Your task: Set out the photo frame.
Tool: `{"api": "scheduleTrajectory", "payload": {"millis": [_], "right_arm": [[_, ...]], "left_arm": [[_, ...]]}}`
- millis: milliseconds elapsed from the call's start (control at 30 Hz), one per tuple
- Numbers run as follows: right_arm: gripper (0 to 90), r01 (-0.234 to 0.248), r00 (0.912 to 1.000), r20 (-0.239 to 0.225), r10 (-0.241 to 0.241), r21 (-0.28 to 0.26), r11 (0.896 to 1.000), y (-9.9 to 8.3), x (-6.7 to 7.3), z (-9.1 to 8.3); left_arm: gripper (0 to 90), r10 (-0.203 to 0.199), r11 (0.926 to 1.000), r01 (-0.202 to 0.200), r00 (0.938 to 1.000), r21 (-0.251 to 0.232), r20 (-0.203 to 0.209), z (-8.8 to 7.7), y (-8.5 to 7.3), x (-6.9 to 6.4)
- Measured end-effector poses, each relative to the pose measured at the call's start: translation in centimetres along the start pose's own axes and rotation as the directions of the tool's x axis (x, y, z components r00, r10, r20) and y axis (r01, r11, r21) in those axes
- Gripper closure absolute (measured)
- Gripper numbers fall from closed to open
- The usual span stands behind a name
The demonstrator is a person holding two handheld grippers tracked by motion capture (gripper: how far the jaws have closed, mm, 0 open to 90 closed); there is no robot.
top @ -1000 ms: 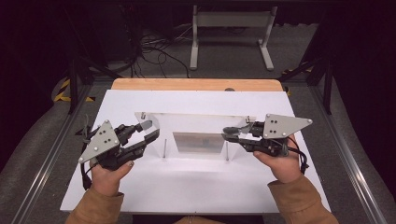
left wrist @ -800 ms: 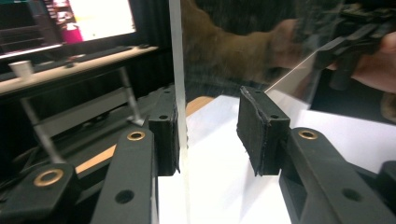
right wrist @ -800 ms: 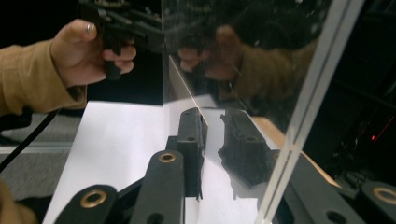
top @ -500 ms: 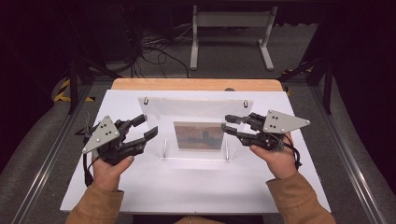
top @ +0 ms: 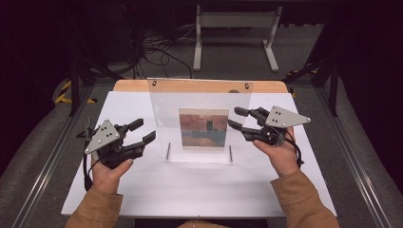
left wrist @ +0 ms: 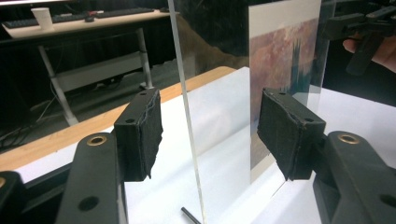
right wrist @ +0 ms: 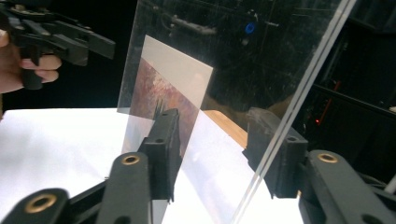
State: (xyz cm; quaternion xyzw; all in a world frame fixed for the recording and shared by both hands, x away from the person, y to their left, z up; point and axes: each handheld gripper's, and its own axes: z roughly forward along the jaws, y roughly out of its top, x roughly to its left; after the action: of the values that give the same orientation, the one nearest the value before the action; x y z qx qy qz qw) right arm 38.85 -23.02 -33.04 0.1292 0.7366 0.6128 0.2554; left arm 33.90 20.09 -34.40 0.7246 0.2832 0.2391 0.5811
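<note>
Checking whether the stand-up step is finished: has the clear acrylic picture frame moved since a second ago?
Yes. The clear frame was tilted low over the white board; now it stands upright, its top edge up at the wooden strip.

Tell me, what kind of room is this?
Probably a lab or workshop. A white table stands on a metal rail frame, loose cables lie on the floor behind, and a desk with keyboards stands farther off.

White table top, paper cup, keyboard, floor cables.
</note>
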Motion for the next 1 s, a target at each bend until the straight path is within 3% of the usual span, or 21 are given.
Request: {"api": "scheduleTrajectory", "payload": {"millis": [200,367,433,600,767,1000], "right_arm": [[47.6,0.000,0.9996,0.027,0.000,0.014,1.000,-0.2,0.0,-0.2],[42.0,-0.009,0.9969,0.079,0.007,0.034,0.999,-0.1,0.1,-0.7],[40.9,-0.005,0.9919,0.127,-0.005,0.075,0.997,0.4,0.5,-1.4],[39.9,-0.015,0.9869,0.161,-0.005,0.121,0.993,0.8,0.8,-2.6],[36.1,-0.073,0.9853,0.163,0.051,0.129,0.989,0.7,1.2,-4.1],[31.4,-0.135,0.9740,0.207,0.091,0.210,0.968,-0.7,1.7,-6.2]], "left_arm": [[39.3,-0.007,0.9998,0.007,1.0000,0.016,-0.002,0.2,-0.3,0.3],[36.9,-0.011,0.9995,0.011,0.9999,0.028,-0.001,0.3,-0.5,0.4],[31.4,-0.003,0.9990,0.003,1.0000,0.045,0.006,0.2,-0.5,0.2],[26.1,0.016,0.9971,-0.016,0.9999,0.074,0.003,-0.3,-0.8,0.1],[23.9,0.000,0.9946,0.001,1.0000,0.103,-0.007,-1.2,-1.9,0.7],[19.8,-0.034,0.9905,0.037,0.9991,0.132,-0.024,-2.2,-3.9,1.7]]}}
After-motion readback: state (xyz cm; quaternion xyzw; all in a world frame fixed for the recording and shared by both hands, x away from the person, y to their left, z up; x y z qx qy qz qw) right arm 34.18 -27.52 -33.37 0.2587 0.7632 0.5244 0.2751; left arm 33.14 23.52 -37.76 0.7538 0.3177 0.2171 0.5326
